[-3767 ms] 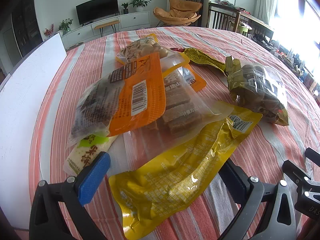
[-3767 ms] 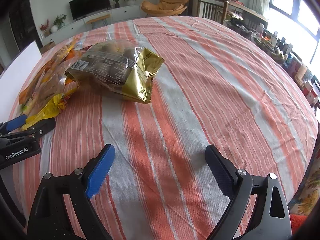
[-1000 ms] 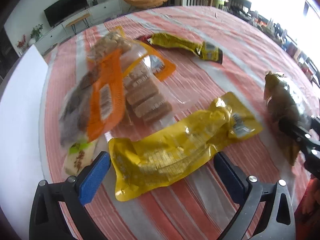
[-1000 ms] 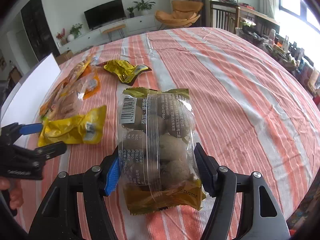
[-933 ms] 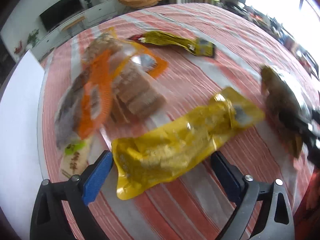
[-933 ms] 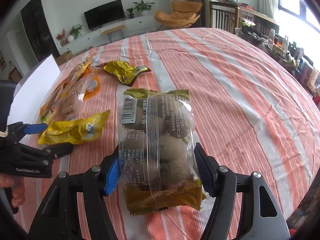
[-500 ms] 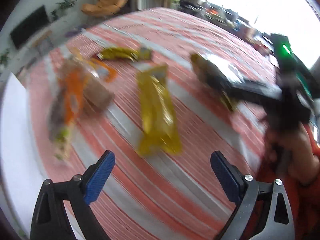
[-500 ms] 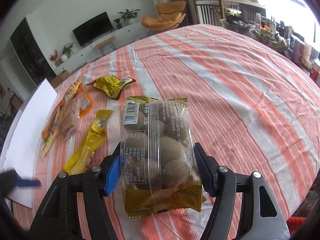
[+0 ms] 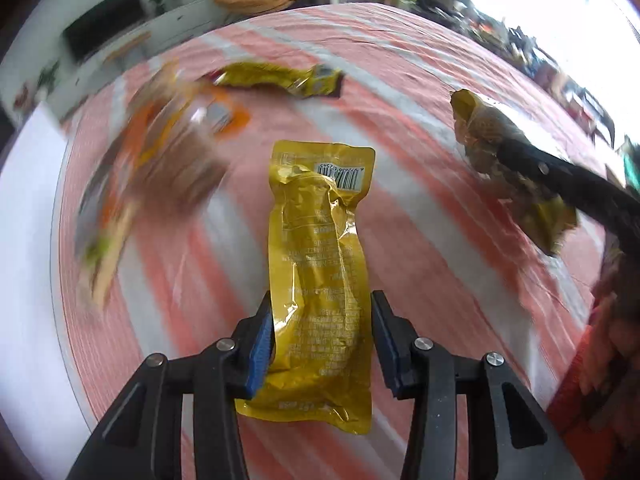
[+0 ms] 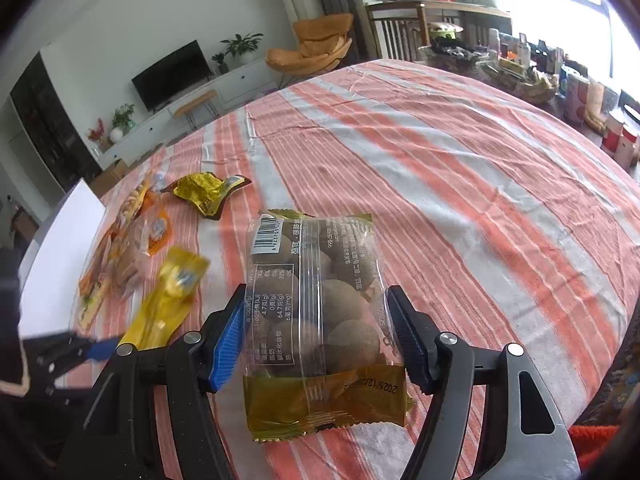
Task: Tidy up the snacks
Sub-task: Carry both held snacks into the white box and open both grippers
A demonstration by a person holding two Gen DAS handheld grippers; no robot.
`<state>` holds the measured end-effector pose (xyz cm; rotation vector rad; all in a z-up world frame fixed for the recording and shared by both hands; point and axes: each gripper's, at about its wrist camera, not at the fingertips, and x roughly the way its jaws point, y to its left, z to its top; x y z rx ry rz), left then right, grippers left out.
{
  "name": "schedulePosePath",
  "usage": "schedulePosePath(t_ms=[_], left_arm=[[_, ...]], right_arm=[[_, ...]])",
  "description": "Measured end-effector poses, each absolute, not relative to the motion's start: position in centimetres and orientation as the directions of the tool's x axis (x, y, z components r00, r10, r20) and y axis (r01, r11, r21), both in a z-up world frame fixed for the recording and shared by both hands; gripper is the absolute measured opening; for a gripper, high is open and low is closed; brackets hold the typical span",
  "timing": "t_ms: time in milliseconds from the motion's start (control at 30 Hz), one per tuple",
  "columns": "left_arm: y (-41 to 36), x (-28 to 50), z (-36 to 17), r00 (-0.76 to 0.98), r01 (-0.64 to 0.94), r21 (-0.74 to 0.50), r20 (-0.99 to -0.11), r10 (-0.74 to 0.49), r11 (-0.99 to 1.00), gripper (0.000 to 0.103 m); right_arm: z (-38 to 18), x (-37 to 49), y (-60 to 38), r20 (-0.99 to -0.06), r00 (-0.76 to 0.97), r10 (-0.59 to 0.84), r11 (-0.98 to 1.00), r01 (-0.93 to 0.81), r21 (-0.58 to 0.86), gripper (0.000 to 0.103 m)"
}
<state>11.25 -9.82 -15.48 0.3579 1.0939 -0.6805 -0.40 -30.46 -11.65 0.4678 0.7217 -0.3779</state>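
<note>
My left gripper (image 9: 322,336) is shut on a long yellow snack packet (image 9: 316,248) and holds it lengthwise above the striped tablecloth; the packet also shows in the right wrist view (image 10: 168,300). My right gripper (image 10: 316,340) is shut on a clear and gold bag of round brown snacks (image 10: 316,304), held above the table; that bag also shows in the left wrist view (image 9: 504,168). A pile of orange and clear snack bags (image 10: 128,248) lies at the left of the table. A small crumpled yellow packet (image 10: 206,192) lies beyond it.
A white board (image 10: 60,256) lies along the table's left edge. The round table has an orange and grey striped cloth (image 10: 440,184). Bottles and clutter (image 10: 560,76) stand beyond the far right edge. A TV stand and an orange chair are behind.
My left gripper has closed on the long yellow packet and lifted it, turning it lengthwise. My right gripper keeps holding the bag of round snacks, raised a little higher.
</note>
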Motion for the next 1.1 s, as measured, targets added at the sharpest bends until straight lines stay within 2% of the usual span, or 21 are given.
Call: schedulePosePath(t_ms=[100,133,167,233,433,533,600,633,667,867,967,1033,1067,1100], left_arm=[[-5.7,8.0,-15.6,0.301,0.594,-0.113,-0.887,-0.349,0.797,0.046],[-4.6,7.6,-15.6,0.324,0.572,-0.105,-0.883,-0.341,0.813,0.052],[-3.9,7.3,-15.7,0.353,0.547,-0.084,-0.879,-0.321,0.833,0.069],[-3.2,7.6,-16.0,0.388,0.506,-0.037,-0.883,-0.266,0.862,0.095],[-3.8,8.1,-17.2,0.407,0.525,0.009,-0.881,-0.242,0.851,0.101],[-4.0,8.3,-16.9,0.394,0.545,-0.004,-0.882,-0.260,0.839,0.096],[-4.1,8.2,-16.4,0.400,0.568,-0.006,-0.872,-0.283,0.823,0.080],[-4.1,8.1,-16.1,0.404,0.577,-0.011,-0.865,-0.297,0.816,0.067],[-4.2,8.1,-15.9,0.415,0.575,0.005,-0.863,-0.288,0.818,0.046],[-2.3,9.1,-15.3,0.353,0.526,-0.161,-0.852,-0.387,0.835,0.044],[-0.6,9.1,-15.1,0.321,0.484,-0.271,-0.830,-0.457,0.832,0.043],[0.3,8.9,-15.1,0.315,0.465,-0.305,-0.821,-0.477,0.832,0.043],[0.6,8.7,-15.1,0.314,0.460,-0.311,-0.819,-0.480,0.832,0.043],[0.9,8.5,-15.1,0.311,0.455,-0.320,-0.817,-0.485,0.831,0.043]], right_arm=[[-11.8,0.0,-30.1,-0.695,0.712,-0.101,0.850,0.425,0.312,0.070],[-11.8,0.1,-29.9,-0.691,0.720,-0.067,0.856,0.397,0.330,0.070],[-11.9,0.3,-29.7,-0.688,0.725,-0.037,0.861,0.372,0.346,0.071],[-12.1,0.9,-28.9,-0.688,0.725,0.031,0.875,0.313,0.369,0.071],[-13.7,2.5,-27.3,-0.767,0.632,0.108,0.902,0.263,0.344,0.078],[-13.8,1.6,-28.8,-0.759,0.635,0.144,0.862,0.297,0.412,0.081],[-13.8,1.1,-29.8,-0.762,0.624,0.172,0.831,0.323,0.452,0.081],[-13.7,1.0,-29.9,-0.774,0.608,0.176,0.828,0.335,0.451,0.081],[-13.5,1.1,-29.8,-0.795,0.582,0.168,0.835,0.344,0.429,0.081],[-12.0,3.5,-27.7,-0.883,0.465,0.062,0.914,0.329,0.238,0.082],[-12.4,5.3,-26.0,-0.916,0.401,-0.028,0.965,0.251,0.080,0.083],[-11.9,5.0,-25.1,-0.905,0.413,-0.096,0.979,0.202,-0.012,0.075],[-11.5,4.7,-24.8,-0.898,0.427,-0.105,0.982,0.189,-0.025,0.064],[-11.2,4.2,-24.8,-0.896,0.437,-0.083,0.982,0.188,0.001,0.061]])
